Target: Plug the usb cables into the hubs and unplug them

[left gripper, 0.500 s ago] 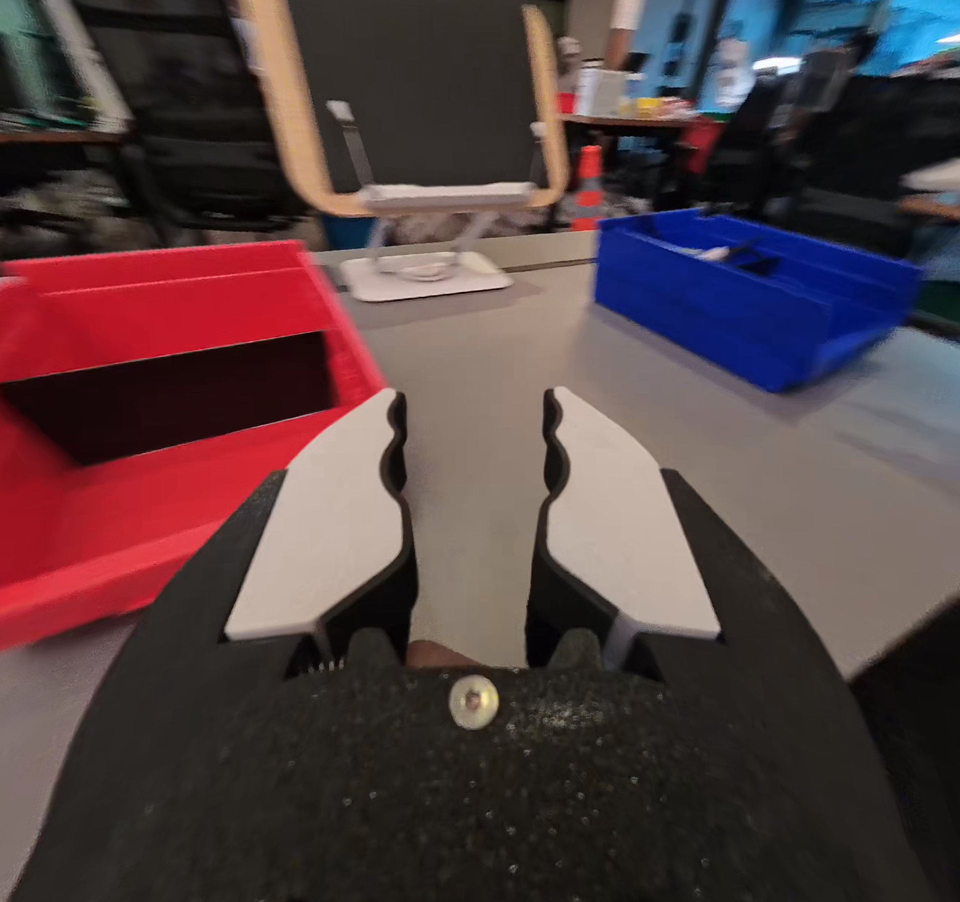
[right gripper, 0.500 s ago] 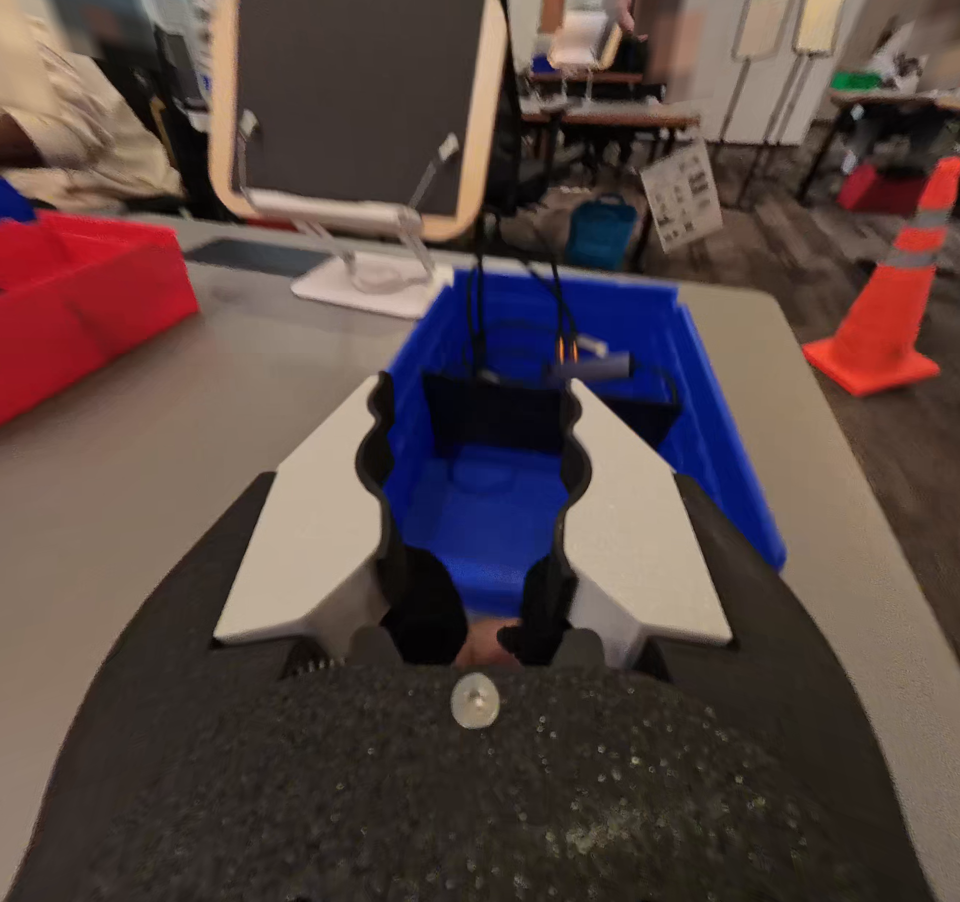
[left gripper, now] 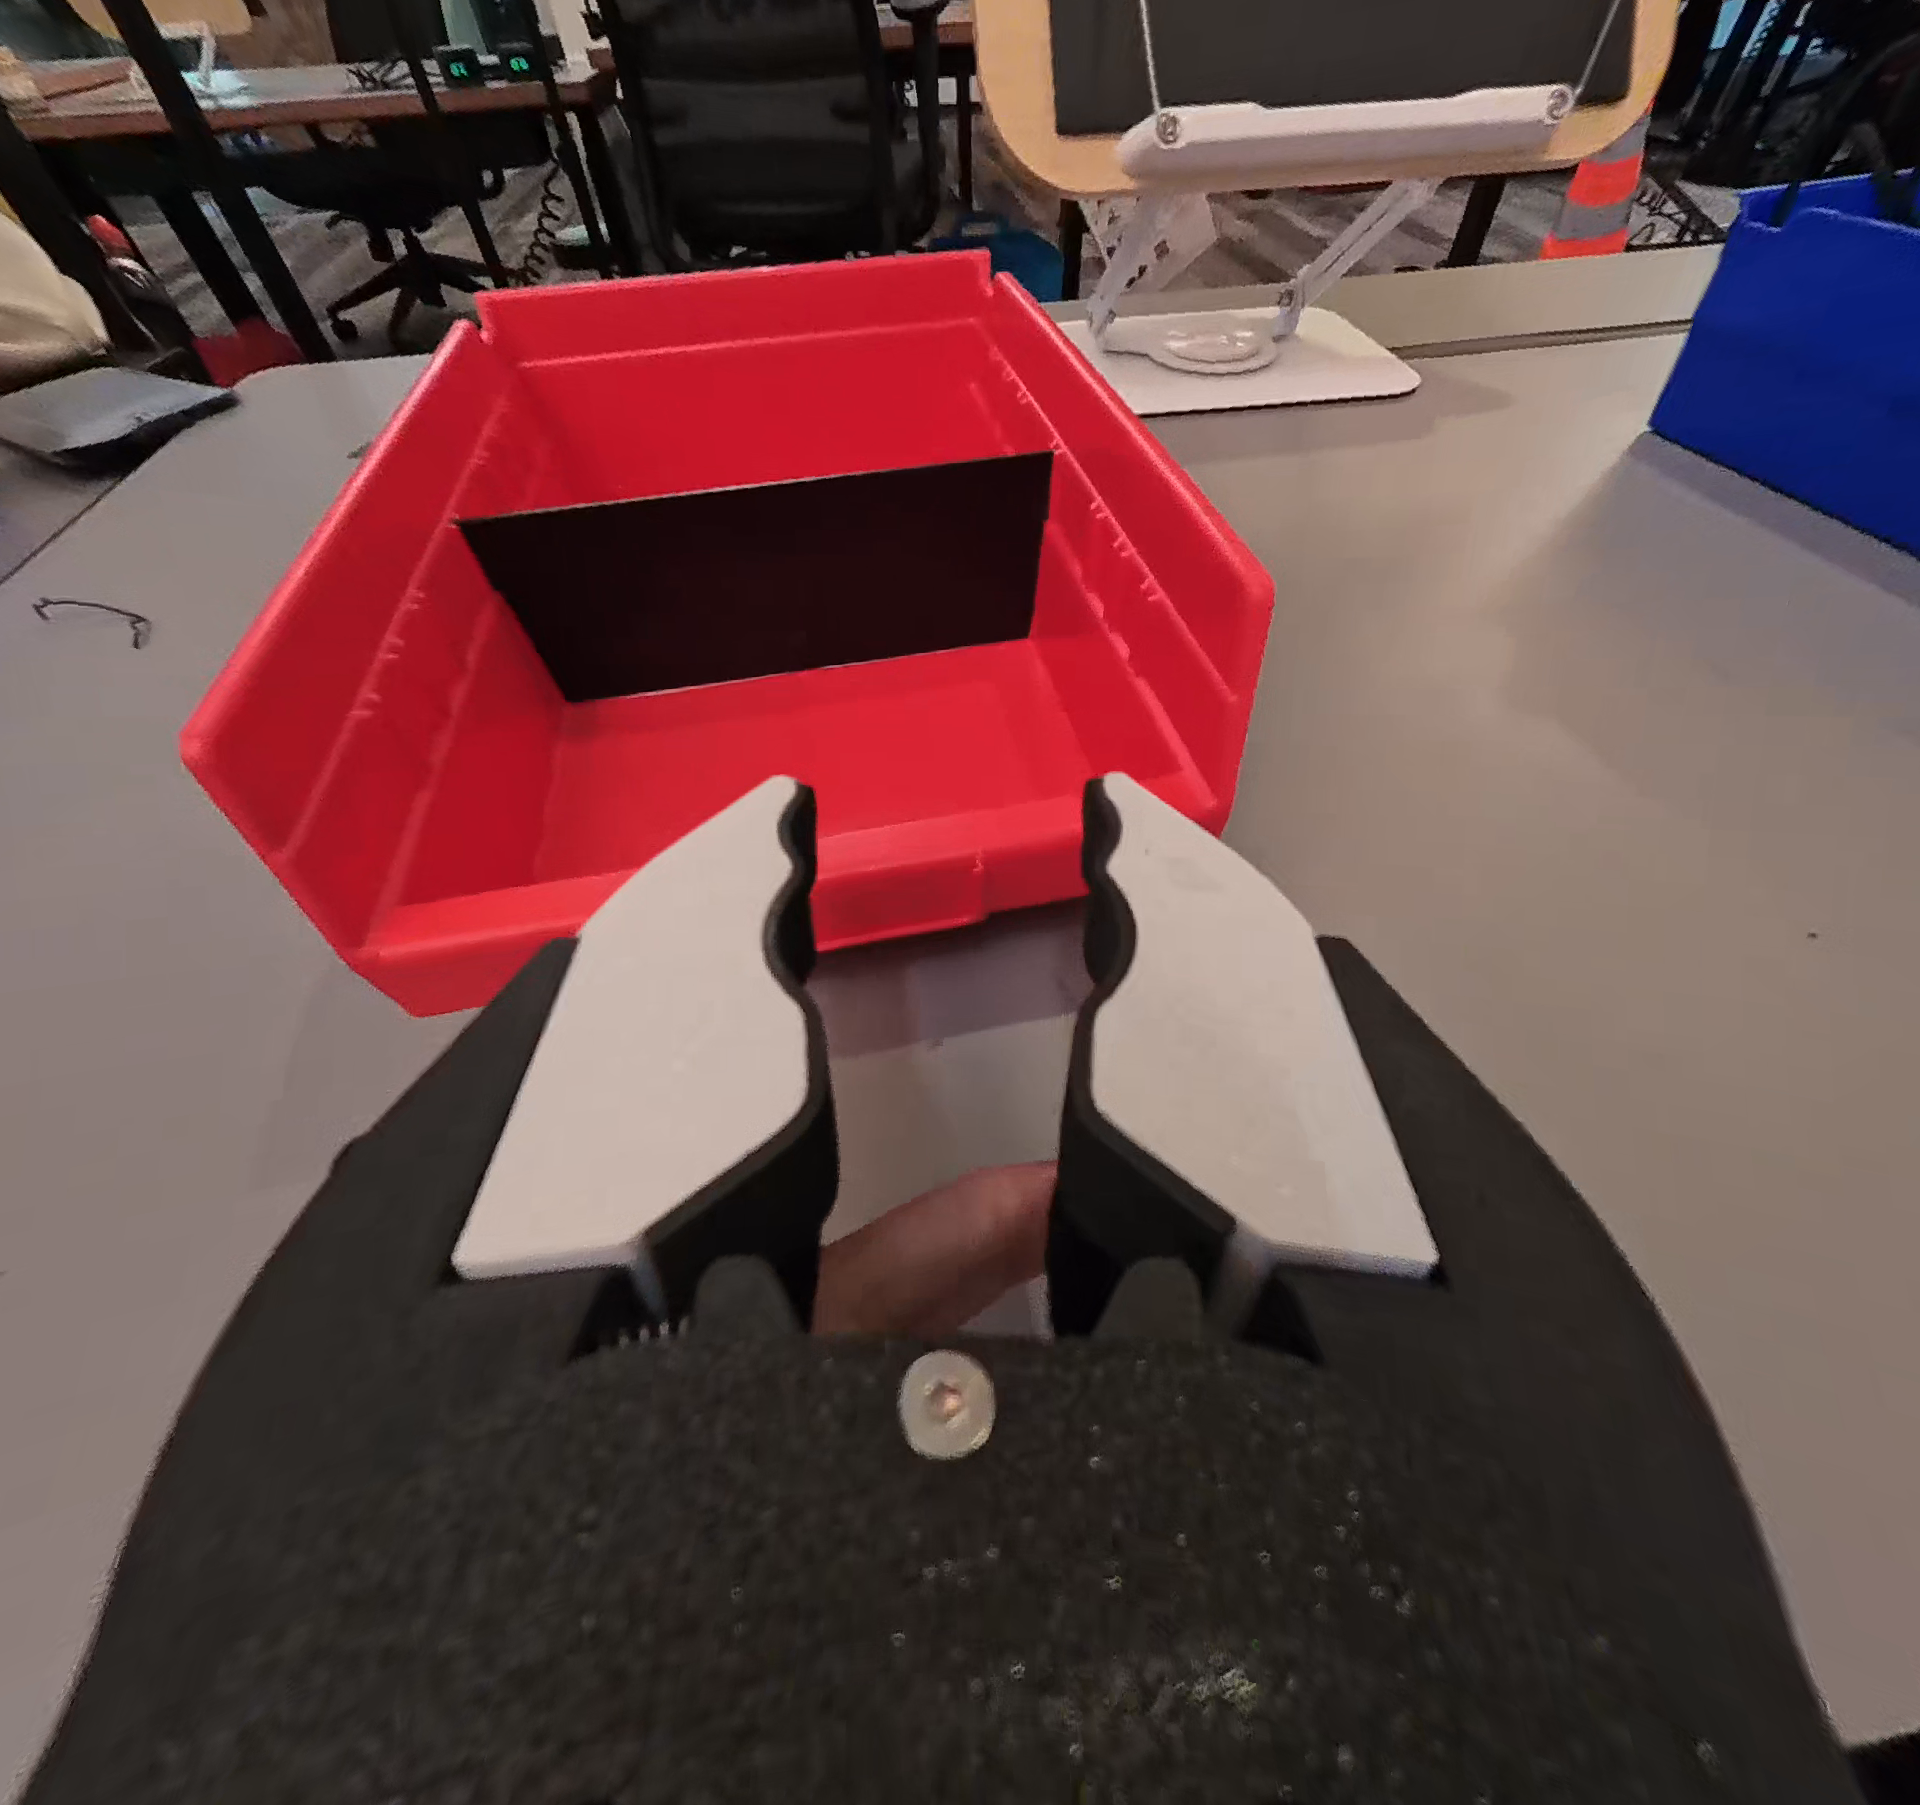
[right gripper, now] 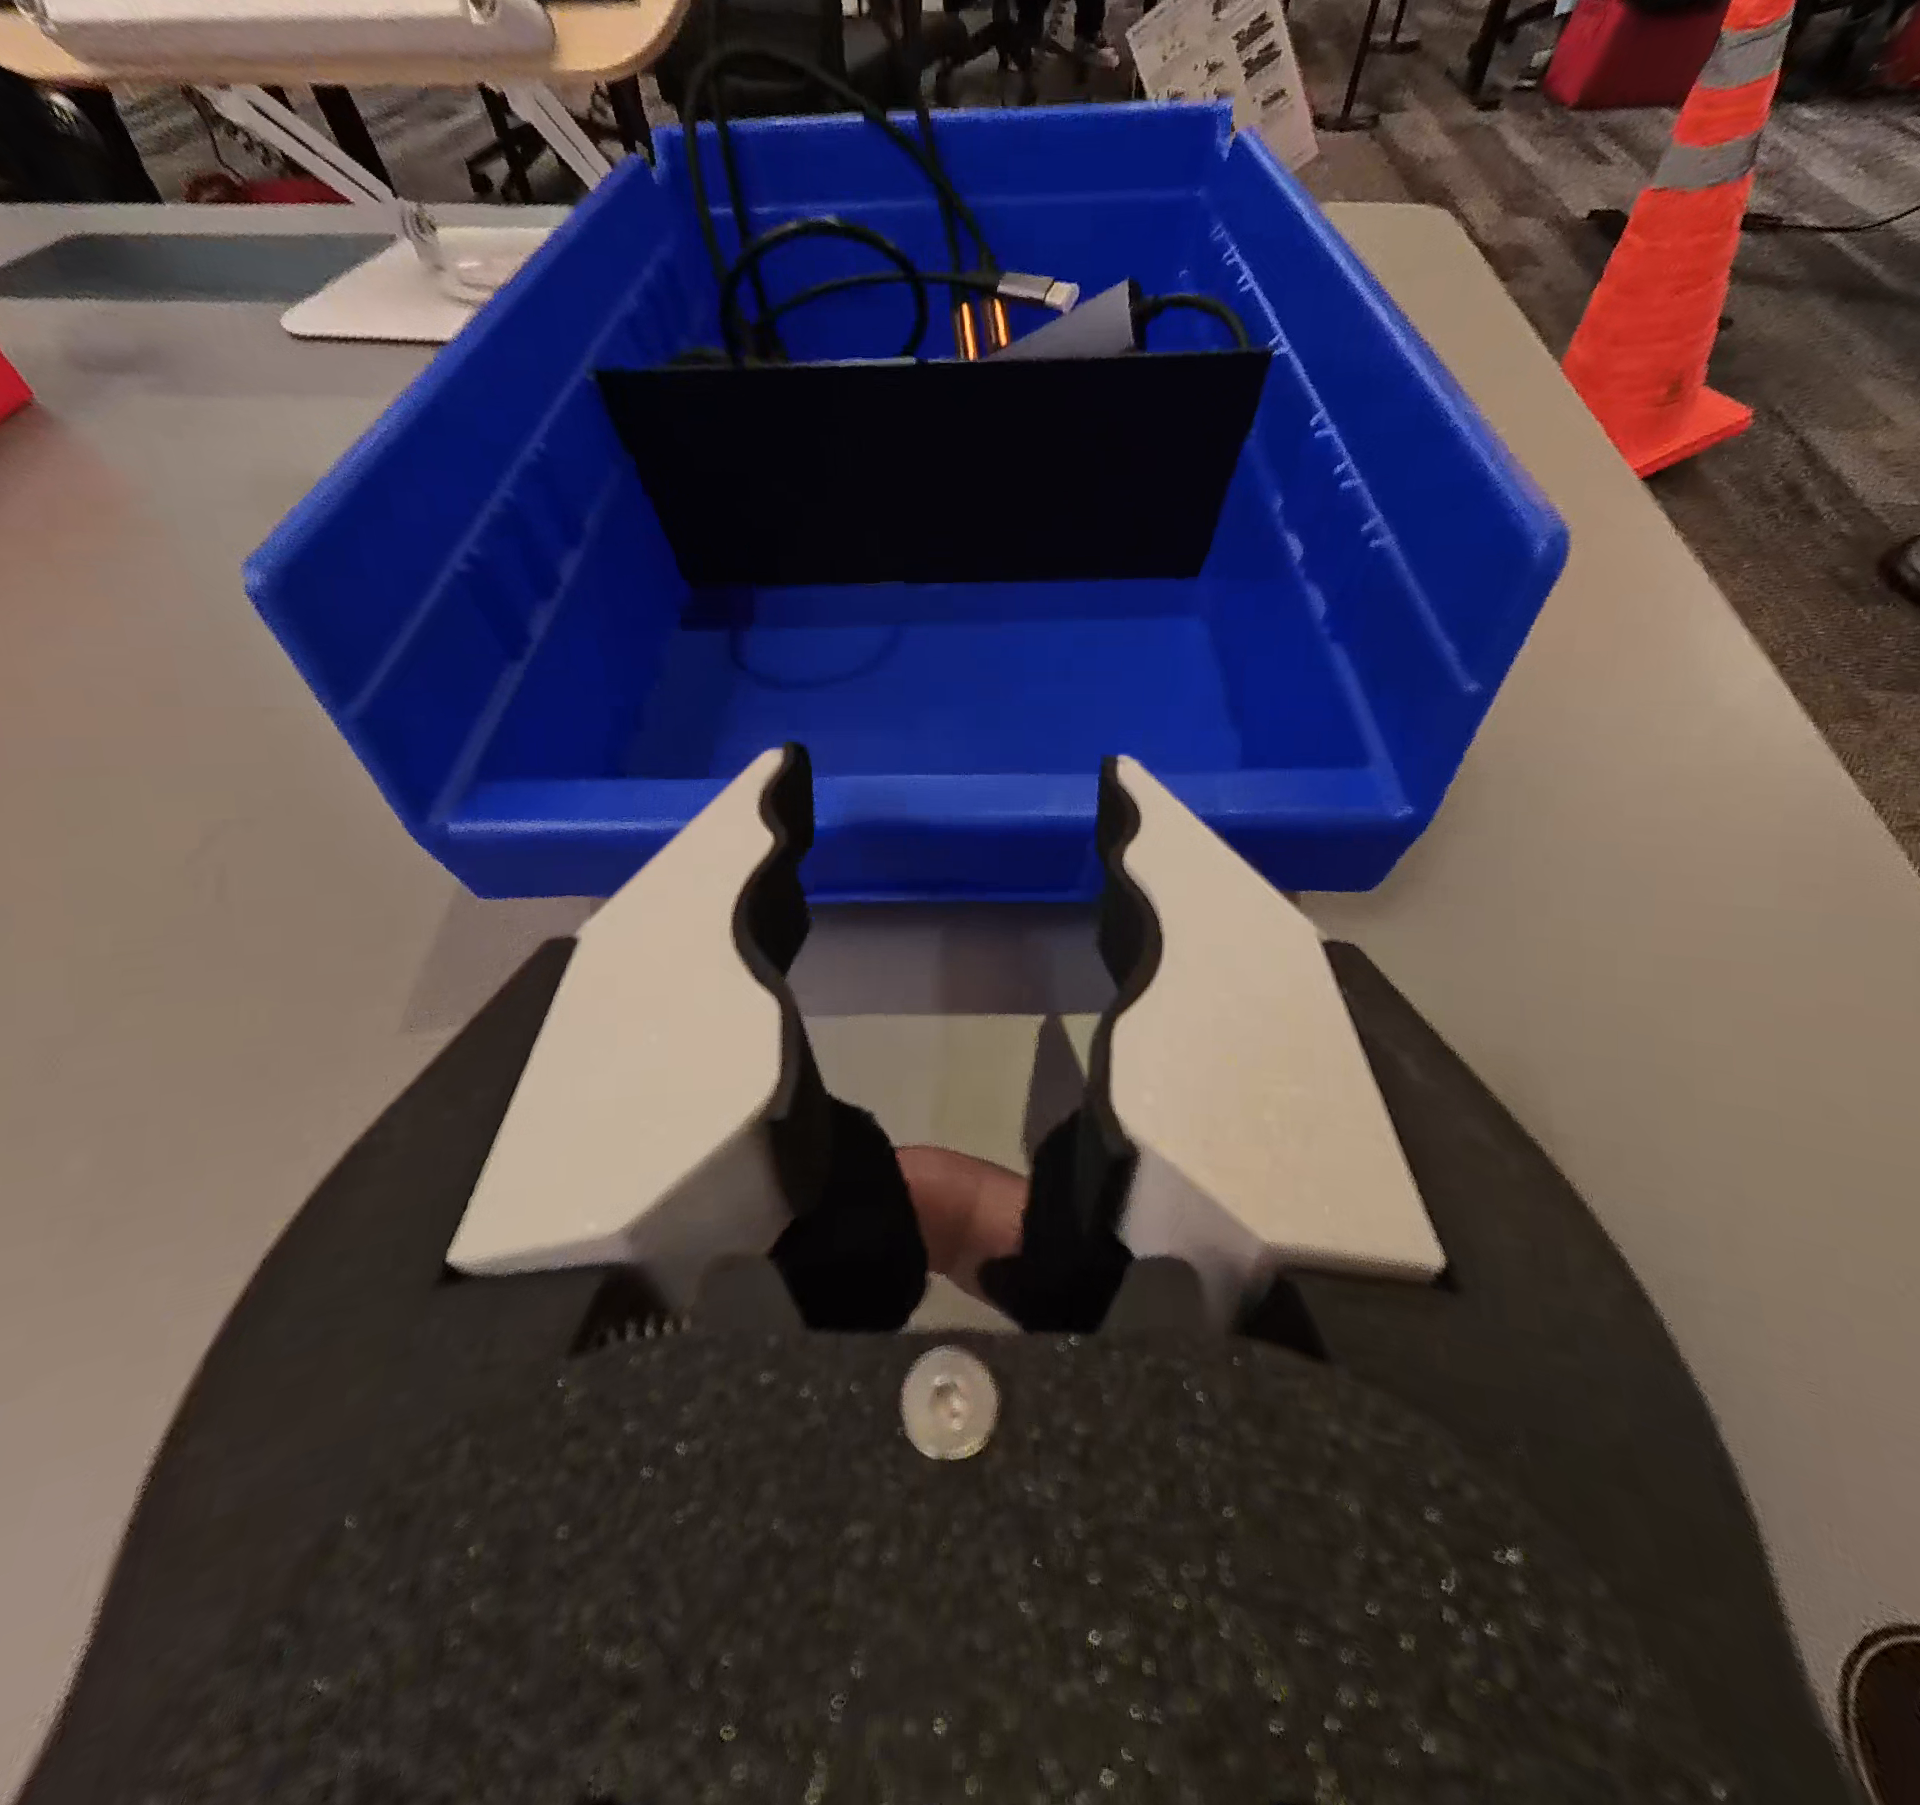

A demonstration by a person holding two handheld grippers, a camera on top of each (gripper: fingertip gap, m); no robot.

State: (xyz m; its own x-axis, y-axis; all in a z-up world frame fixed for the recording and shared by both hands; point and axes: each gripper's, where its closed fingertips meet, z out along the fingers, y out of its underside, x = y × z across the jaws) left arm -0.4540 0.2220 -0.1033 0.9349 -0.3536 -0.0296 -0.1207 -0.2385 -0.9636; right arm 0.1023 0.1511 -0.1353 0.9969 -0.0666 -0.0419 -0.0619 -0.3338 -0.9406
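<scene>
Both tools, left [left gripper: 945,846] and right [right gripper: 951,820], parted, empty; we judge cables [right gripper: 821,280] in blue bin [right gripper: 1455,550] need fetching next.

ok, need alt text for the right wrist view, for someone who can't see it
The right gripper, open and empty, points at a blue bin on a grey table. A black divider splits the bin: the near compartment looks empty, and the far one holds black USB cables with a silver plug showing. An orange traffic cone stands on the floor to the right.
</scene>
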